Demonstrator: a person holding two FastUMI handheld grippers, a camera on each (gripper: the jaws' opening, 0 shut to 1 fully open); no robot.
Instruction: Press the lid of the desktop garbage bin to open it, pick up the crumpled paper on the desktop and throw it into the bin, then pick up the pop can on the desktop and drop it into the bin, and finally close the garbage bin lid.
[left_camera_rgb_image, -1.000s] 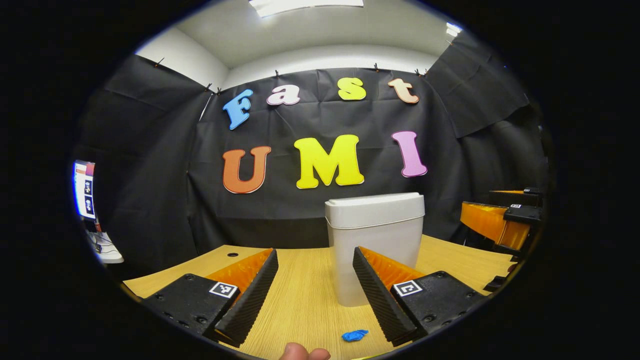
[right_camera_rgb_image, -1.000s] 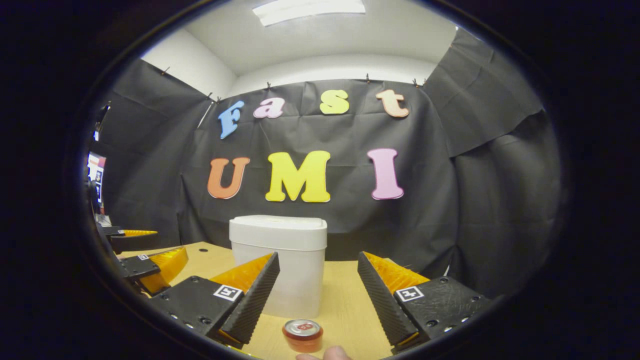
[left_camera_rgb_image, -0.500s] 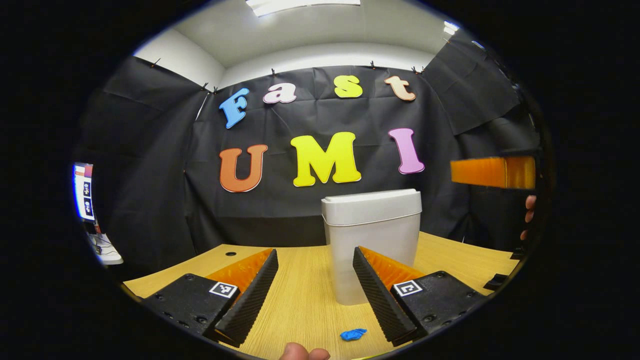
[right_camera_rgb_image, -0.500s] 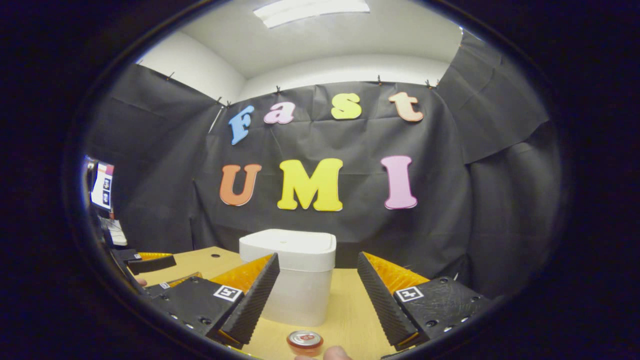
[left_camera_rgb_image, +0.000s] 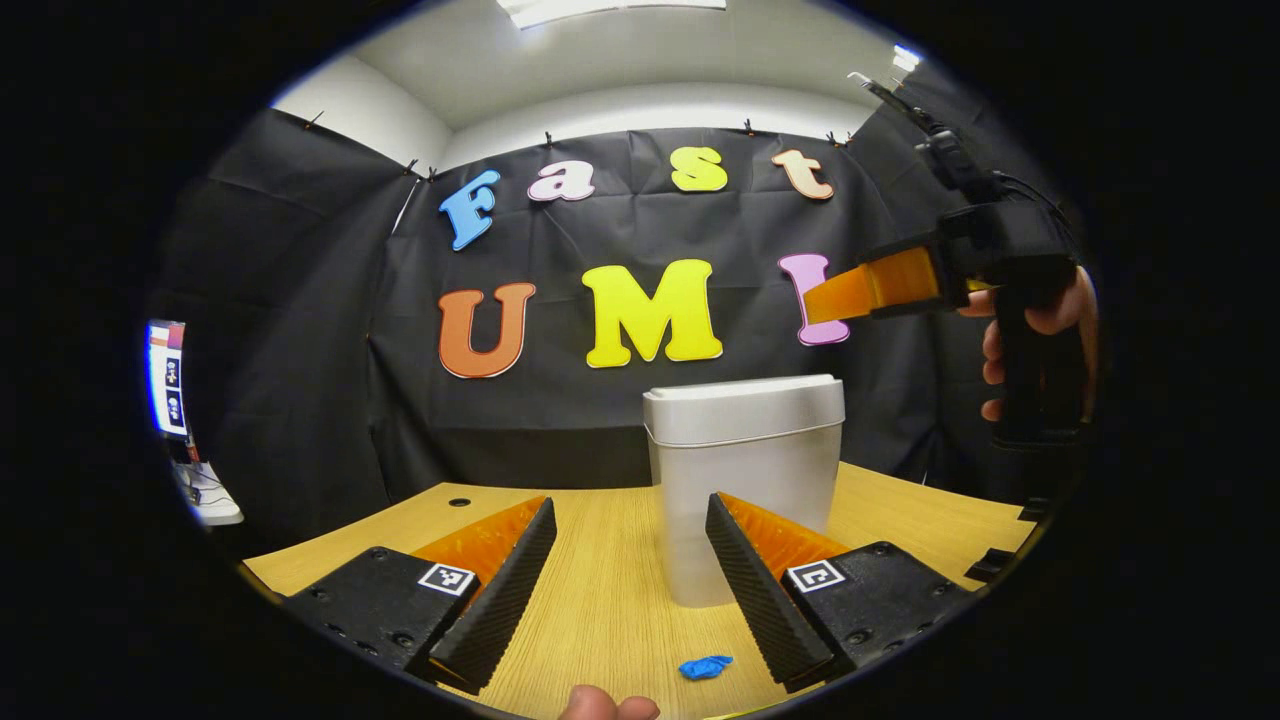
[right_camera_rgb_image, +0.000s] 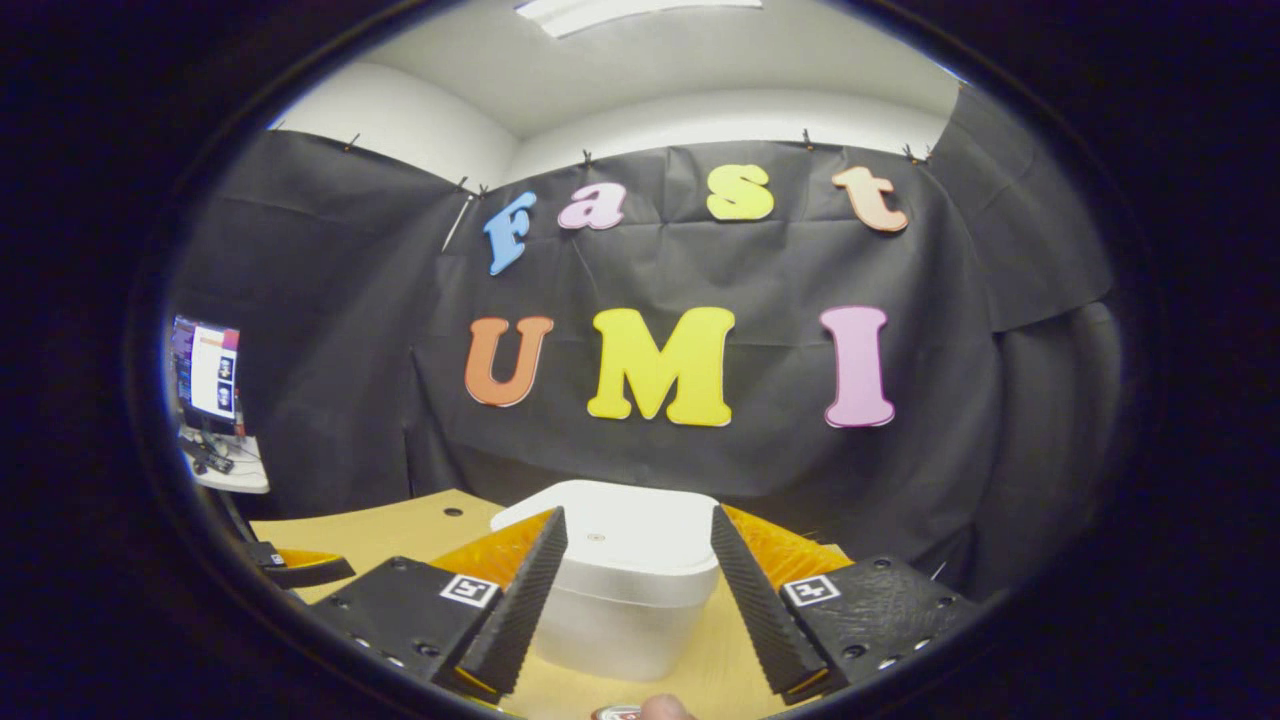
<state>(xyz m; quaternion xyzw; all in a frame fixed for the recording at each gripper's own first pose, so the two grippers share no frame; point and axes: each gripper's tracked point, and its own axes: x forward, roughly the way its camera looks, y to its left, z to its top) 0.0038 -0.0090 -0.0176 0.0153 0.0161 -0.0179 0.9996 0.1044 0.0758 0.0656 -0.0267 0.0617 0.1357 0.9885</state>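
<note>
Right gripper (right_camera_rgb_image: 638, 590), fingers spread, hovers above bin lid (right_camera_rgb_image: 610, 535); rigid plastic likely springs under a firm centre press.

One bin (left_camera_rgb_image: 745, 470) (lid shut), one blue paper wad (left_camera_rgb_image: 705, 667), one can (right_camera_rgb_image: 618, 713), two grippers (left_camera_rgb_image: 630, 590) (right_camera_rgb_image: 640, 595).

Black cloth (left_camera_rgb_image: 300, 330) drapes the walls around me. At twelve o'clock a ceiling light (left_camera_rgb_image: 610, 8) glows; at nine, a lit monitor (right_camera_rgb_image: 205, 370) stands. A wooden desk (left_camera_rgb_image: 610, 590) lies below.
</note>
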